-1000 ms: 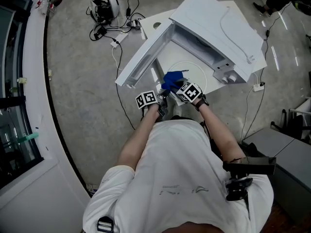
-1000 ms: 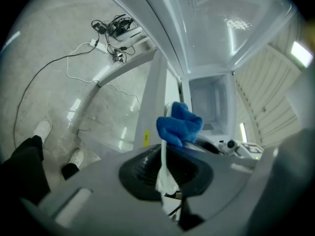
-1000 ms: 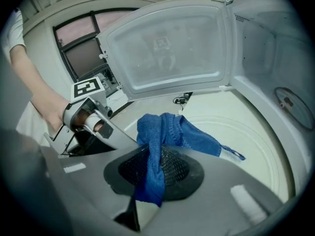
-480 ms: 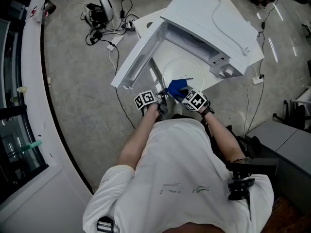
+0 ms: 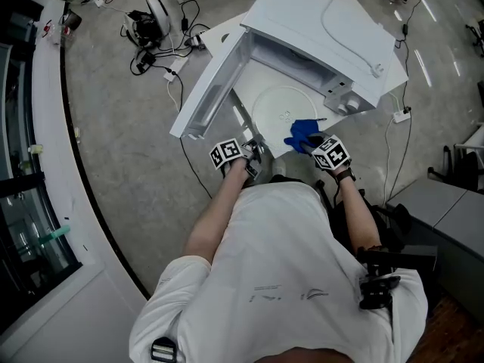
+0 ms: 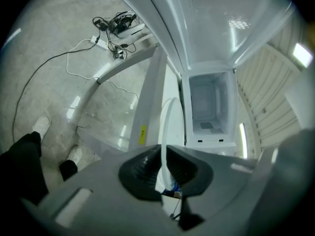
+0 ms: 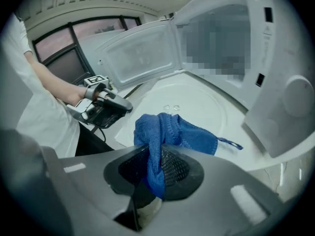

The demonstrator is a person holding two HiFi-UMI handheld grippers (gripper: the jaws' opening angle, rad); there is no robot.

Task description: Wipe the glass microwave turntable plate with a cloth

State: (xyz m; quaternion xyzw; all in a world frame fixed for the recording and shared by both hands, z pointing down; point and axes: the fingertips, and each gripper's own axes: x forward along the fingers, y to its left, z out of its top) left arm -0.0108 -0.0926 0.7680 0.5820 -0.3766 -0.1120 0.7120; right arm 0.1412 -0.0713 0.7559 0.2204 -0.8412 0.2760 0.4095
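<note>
Head view: the plate (image 5: 281,110) lies flat on the white table (image 5: 229,38) in front of the open microwave (image 5: 333,29). The left gripper (image 5: 254,151) sits at the plate's near-left rim. The right gripper (image 5: 316,142) is at the near-right rim, and the blue cloth (image 5: 304,132) is bunched just ahead of it, over the plate's edge.

Left gripper view: the left gripper (image 6: 164,154) has its jaws clenched on the plate (image 6: 165,122), whose rim rises edge-on from between them as a thin pale arc.

Right gripper view: the right gripper (image 7: 157,163) has its jaws clamped on a fold of the cloth (image 7: 167,132). The rest of the cloth spreads forward onto the plate (image 7: 206,107). The left gripper (image 7: 106,107) shows at the plate's left rim, well apart from the cloth.
</note>
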